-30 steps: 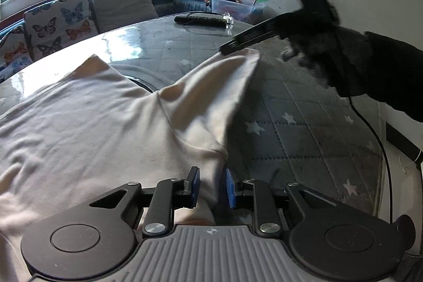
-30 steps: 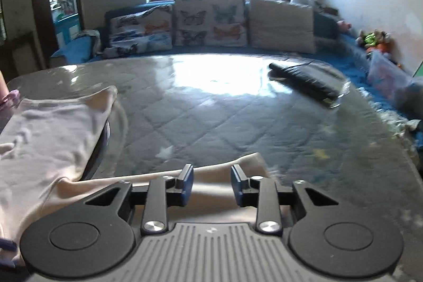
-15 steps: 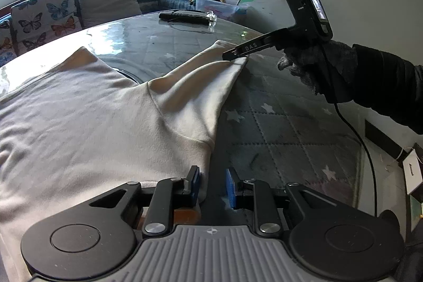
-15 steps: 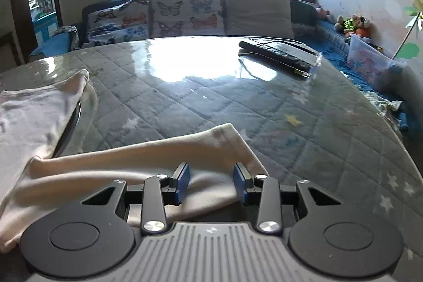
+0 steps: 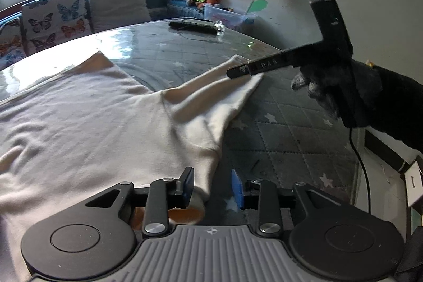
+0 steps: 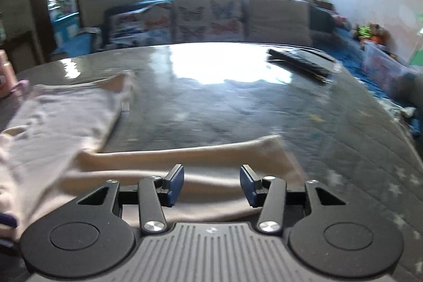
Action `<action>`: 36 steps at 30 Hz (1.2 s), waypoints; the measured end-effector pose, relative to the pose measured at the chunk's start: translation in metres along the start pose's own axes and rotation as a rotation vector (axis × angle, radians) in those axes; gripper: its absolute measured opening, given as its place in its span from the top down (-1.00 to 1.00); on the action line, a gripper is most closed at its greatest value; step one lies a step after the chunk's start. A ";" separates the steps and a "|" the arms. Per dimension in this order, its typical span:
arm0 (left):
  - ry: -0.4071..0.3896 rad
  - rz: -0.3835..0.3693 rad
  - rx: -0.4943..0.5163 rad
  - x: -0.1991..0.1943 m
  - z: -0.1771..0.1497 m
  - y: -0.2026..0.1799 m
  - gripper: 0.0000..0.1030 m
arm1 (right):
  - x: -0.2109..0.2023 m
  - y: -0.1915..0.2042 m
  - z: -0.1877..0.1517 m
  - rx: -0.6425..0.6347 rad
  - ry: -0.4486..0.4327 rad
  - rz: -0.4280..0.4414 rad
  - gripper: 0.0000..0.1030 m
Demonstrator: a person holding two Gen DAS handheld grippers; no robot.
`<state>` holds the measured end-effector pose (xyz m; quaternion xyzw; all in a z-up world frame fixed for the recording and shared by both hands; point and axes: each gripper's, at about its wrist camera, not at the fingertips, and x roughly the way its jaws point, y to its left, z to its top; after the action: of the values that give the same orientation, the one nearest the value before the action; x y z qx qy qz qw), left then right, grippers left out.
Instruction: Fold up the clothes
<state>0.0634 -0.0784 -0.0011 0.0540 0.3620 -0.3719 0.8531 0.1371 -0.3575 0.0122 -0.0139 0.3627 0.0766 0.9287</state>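
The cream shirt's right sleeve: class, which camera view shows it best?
The left wrist view: the sleeve stretches sharply from body to cuff, with the right gripper over its end. The right wrist view shows the sleeve blurred, partly hidden behind the gripper's open fingers.

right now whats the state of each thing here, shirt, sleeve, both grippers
cream shirt: spread flat on the table, unfolded
sleeve: stretched out sideways, lying on the table
left gripper: jaws just opened, shirt edge between them, not pinched
right gripper: jaws just opened, above the sleeve, holding nothing
table: glossy quilted cover, glare from the window
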 end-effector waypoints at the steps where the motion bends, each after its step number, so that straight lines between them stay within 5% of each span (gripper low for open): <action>1: -0.006 0.013 -0.009 -0.004 -0.001 0.003 0.30 | 0.001 0.005 0.000 -0.009 0.003 0.013 0.05; 12: -0.048 0.171 -0.124 -0.044 -0.019 0.046 0.17 | -0.005 0.010 -0.020 -0.046 0.054 -0.017 -0.16; 20: -0.061 0.142 -0.099 -0.036 -0.012 0.035 0.17 | -0.020 0.026 -0.015 -0.068 0.028 0.022 -0.16; 26: -0.066 0.121 -0.050 -0.019 0.003 0.016 0.17 | -0.011 0.057 -0.019 -0.146 0.059 0.121 0.23; 36: -0.064 0.107 0.014 0.007 0.029 0.002 0.25 | -0.042 0.053 -0.031 -0.217 0.091 0.135 0.52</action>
<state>0.0845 -0.0917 0.0156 0.0671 0.3284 -0.3297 0.8826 0.0780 -0.3131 0.0194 -0.0931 0.3942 0.1771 0.8970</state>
